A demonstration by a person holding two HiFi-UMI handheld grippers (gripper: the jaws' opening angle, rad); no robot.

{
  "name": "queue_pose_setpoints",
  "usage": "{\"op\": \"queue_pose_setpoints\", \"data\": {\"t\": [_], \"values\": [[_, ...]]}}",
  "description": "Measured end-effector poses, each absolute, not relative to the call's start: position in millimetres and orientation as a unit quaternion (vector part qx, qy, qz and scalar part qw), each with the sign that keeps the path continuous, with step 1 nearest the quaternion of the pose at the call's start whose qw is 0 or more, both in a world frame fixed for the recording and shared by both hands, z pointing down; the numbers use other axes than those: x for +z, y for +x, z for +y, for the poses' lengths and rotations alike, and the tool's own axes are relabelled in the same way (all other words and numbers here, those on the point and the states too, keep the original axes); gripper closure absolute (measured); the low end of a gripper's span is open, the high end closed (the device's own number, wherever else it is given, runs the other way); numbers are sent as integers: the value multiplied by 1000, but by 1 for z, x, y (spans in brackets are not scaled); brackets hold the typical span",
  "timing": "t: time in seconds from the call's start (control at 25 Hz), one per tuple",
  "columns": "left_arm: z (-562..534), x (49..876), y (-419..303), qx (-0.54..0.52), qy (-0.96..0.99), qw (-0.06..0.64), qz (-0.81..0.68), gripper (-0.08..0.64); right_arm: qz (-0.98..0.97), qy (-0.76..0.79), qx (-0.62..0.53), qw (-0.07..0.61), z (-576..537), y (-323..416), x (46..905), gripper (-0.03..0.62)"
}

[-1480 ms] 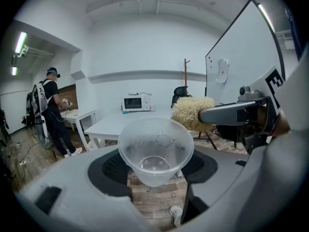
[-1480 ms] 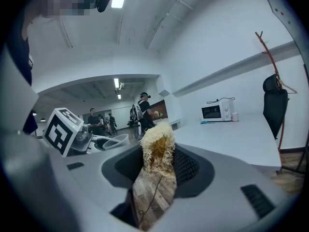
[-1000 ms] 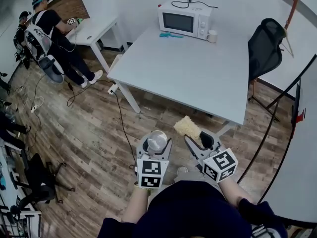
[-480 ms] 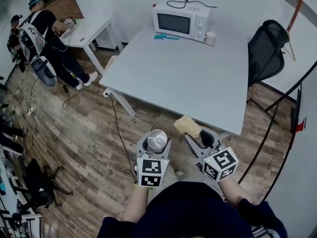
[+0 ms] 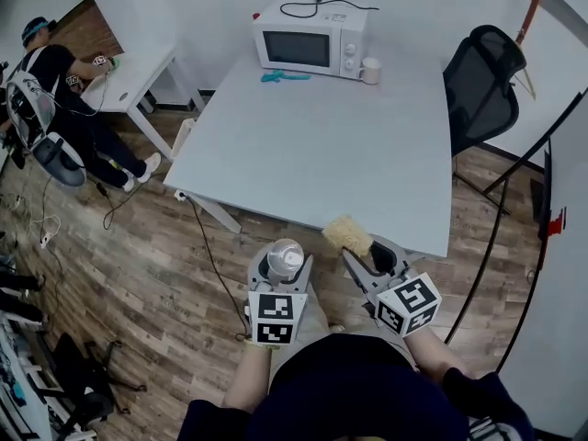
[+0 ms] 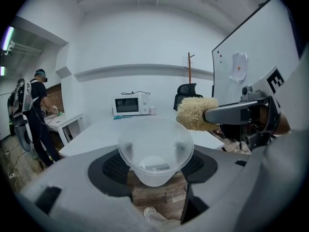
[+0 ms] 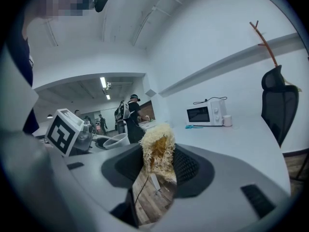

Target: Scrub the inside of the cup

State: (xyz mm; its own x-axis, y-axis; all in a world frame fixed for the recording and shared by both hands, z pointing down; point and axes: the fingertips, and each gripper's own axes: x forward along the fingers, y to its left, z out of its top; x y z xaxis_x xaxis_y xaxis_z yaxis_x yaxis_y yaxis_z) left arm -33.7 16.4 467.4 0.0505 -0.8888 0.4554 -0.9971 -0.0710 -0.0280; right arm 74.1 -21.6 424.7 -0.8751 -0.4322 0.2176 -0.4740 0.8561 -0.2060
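A clear plastic cup (image 6: pixel 155 152) sits between the jaws of my left gripper (image 5: pixel 281 266), mouth facing the camera, held over the wooden floor; the cup (image 5: pixel 285 258) shows in the head view too. My right gripper (image 5: pixel 360 246) is shut on a yellow fibrous scrubber (image 7: pixel 157 151), which sticks out from the jaws. The scrubber (image 5: pixel 347 234) hangs just right of the cup, apart from it, at the table's near edge. In the left gripper view the scrubber (image 6: pixel 194 113) is at the cup's upper right, outside its rim.
A white table (image 5: pixel 312 145) lies ahead with a microwave (image 5: pixel 309 39), a white mug (image 5: pixel 370 70) and a teal item (image 5: pixel 284 76) at its far end. A black chair (image 5: pixel 480 90) stands right. A person (image 5: pixel 55 108) stands at a second table (image 5: pixel 129 72) far left.
The head view has shifted: the table and microwave slid left and nearer. Both grippers keep about the same place, cup and scrubber still side by side.
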Motion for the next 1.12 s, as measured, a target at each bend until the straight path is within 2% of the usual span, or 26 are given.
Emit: {"op": "queue_pose_setpoints", "data": {"t": [0.76,1.12], "values": [[-100,476,-103,202,774,147,-582,272,-939,305,133,83,-118,-11,421,413],[-144,478,-121,213,809,124,-533,272,-923,354,134,67,-154,-33,423,413]]}}
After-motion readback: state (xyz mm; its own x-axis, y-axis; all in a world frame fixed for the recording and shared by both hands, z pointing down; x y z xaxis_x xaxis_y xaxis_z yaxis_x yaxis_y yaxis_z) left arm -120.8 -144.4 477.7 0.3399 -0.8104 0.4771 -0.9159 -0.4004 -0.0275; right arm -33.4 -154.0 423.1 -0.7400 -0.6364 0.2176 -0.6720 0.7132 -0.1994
